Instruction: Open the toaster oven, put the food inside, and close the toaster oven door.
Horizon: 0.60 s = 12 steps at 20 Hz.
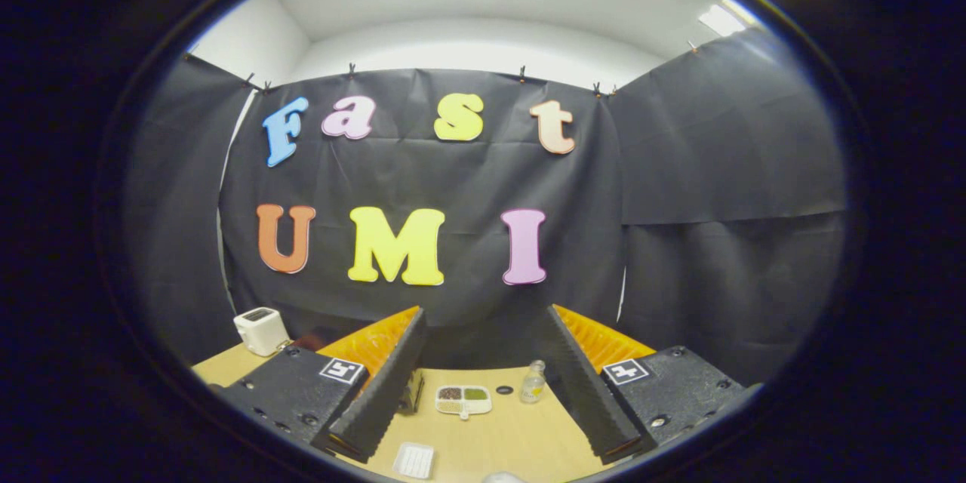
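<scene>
- Gripper [483,332] raised above a wooden table [521,438], both fingers spread wide, nothing held between them.
- Square printed markers on the finger mounts, one to each side.
- On the table between the fingers: a divided white tray [463,399] with dark, green and pale fillings in separate compartments.
- Just beside that tray, a small dark round cap [505,390]; next to the cap, a small clear bottle [533,382], upright, close to the right finger.
- Nearer the gripper, an empty white ribbed tray [414,459], apart from the divided tray.
- Dark object [412,392] partly hidden behind the left finger; possibly the toaster oven, but too much covered to confirm, door state not determinable.
- White slot toaster [260,330] at the table's far left corner, beyond the left finger, well apart from the trays.
- Black cloth wall behind the table; white ceiling with lit panels above.
</scene>
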Tool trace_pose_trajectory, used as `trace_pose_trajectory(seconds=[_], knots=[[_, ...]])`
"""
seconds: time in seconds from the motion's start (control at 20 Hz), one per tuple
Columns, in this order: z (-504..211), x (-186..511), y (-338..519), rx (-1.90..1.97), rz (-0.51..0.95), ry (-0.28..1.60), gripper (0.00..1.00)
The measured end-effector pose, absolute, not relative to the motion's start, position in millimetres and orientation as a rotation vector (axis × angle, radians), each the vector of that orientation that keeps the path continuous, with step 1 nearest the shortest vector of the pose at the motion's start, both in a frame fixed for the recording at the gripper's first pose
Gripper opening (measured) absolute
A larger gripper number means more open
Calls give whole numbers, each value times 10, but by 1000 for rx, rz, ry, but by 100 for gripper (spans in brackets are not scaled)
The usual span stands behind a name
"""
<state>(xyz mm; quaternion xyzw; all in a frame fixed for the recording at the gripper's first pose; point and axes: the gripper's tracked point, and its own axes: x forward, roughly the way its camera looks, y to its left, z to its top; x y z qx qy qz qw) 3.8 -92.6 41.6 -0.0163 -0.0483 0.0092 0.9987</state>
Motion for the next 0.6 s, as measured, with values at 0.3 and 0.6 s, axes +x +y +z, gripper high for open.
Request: trace_pose_trajectory(seconds=[0.3,0.6], knots=[[197,47,-958,-32,113,-35,100],[90,47,-1020,-26,145,-17,100]])
